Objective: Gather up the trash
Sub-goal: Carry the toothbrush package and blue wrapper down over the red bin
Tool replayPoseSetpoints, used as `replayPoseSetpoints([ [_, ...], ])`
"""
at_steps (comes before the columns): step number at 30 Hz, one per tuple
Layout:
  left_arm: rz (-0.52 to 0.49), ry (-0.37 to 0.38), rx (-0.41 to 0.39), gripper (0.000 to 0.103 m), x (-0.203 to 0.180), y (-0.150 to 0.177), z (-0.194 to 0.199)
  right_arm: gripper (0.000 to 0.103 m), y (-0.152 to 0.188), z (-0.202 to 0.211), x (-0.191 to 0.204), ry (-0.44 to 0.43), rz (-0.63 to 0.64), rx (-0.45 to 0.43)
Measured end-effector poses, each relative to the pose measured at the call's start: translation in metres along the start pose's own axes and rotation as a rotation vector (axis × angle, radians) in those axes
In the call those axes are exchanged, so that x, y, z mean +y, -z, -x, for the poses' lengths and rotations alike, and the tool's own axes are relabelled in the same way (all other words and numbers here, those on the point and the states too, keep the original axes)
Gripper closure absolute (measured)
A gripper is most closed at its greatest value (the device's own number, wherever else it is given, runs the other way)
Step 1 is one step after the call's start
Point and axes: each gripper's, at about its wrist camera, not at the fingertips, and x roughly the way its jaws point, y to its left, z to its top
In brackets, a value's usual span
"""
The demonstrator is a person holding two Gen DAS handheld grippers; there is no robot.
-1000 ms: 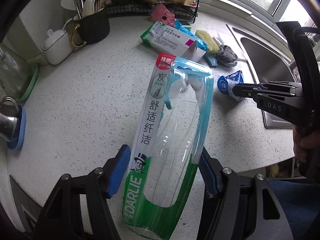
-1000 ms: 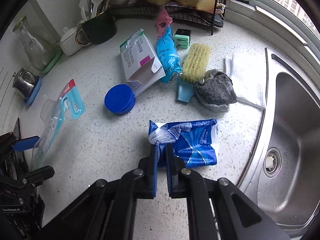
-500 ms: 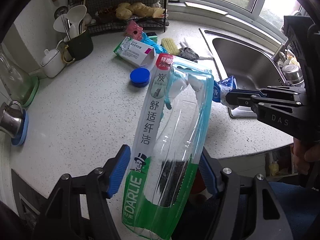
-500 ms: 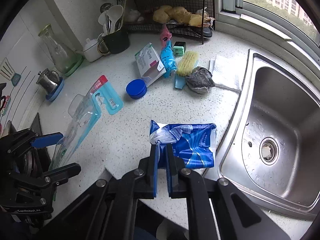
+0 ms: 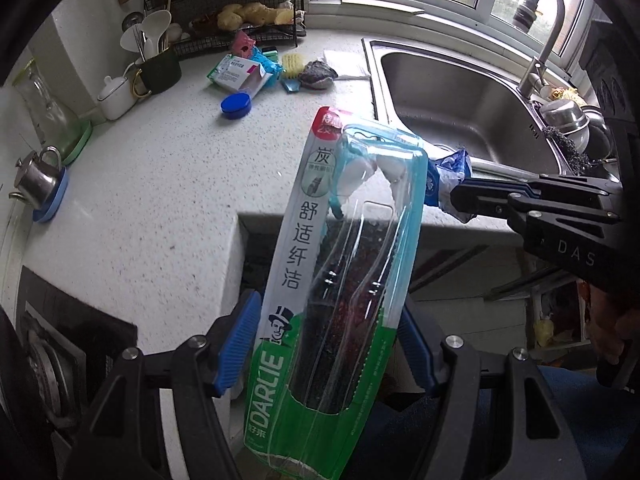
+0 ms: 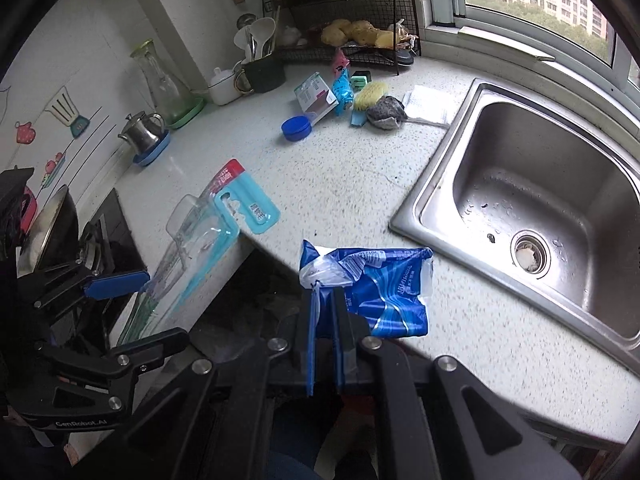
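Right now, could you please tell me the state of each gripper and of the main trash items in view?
Left gripper: jaws clamped on the clear DARLIE toothbrush blister pack, lifted.
Right gripper: jaws shut on the crumpled blue plastic wrapper, lifted.
Round blue lid: lying on the speckled white counter.
Steel sink: mostly empty.

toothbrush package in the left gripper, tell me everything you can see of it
The toothbrush package is a long, flat blister pack: a clear plastic shell on a card that is light blue above and green below, with a red tab at the top, Chinese characters and DARLIE printing. It looks empty, since the floor shows through the shell. The left gripper clamps its lower part between blue pads, so it juts forward off the counter's edge, tilted slightly right. Nothing else touches it.
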Motion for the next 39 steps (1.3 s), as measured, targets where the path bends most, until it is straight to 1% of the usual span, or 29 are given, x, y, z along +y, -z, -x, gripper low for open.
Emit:
replayPoseSetpoints([
  [5,0.005,-0.005,0.034,0.038,-0.026,0.038,0.003,0.097,0.038,0.013,0.005,-0.014,0.014,0.011],
  [10,0.02,0.002,0.074,0.038,-0.039,0.064,-0.002,0.097,0.067,0.015,0.003,-0.021,0.003,0.053],
  [13,0.017,0.012,0.114,0.038,-0.045,0.077,-0.013,0.097,0.082,0.009,0.0,-0.026,-0.017,0.08],
  [15,0.02,0.033,0.143,0.038,-0.046,0.083,-0.023,0.097,0.088,0.0,-0.001,-0.022,-0.032,0.107],
  [20,0.002,0.07,0.203,0.038,-0.047,0.089,-0.055,0.097,0.109,-0.025,-0.008,-0.006,-0.081,0.178],
  [22,-0.001,0.088,0.23,0.038,-0.045,0.092,-0.073,0.097,0.116,-0.036,-0.011,-0.001,-0.089,0.198],
  [25,0.0,0.091,0.269,0.038,-0.044,0.097,-0.106,0.097,0.124,-0.057,-0.018,0.011,-0.095,0.221],
  [29,0.01,0.115,0.304,0.038,-0.042,0.11,-0.156,0.097,0.135,-0.094,-0.029,0.049,-0.109,0.23],
  [31,0.023,0.111,0.329,0.038,-0.038,0.118,-0.182,0.097,0.143,-0.116,-0.036,0.064,-0.116,0.239],
  [34,0.031,0.117,0.352,0.038,-0.038,0.129,-0.219,0.097,0.157,-0.151,-0.047,0.059,-0.15,0.266],
  [39,0.046,0.138,0.392,0.038,-0.041,0.147,-0.285,0.097,0.178,-0.204,-0.058,0.053,-0.172,0.302],
])
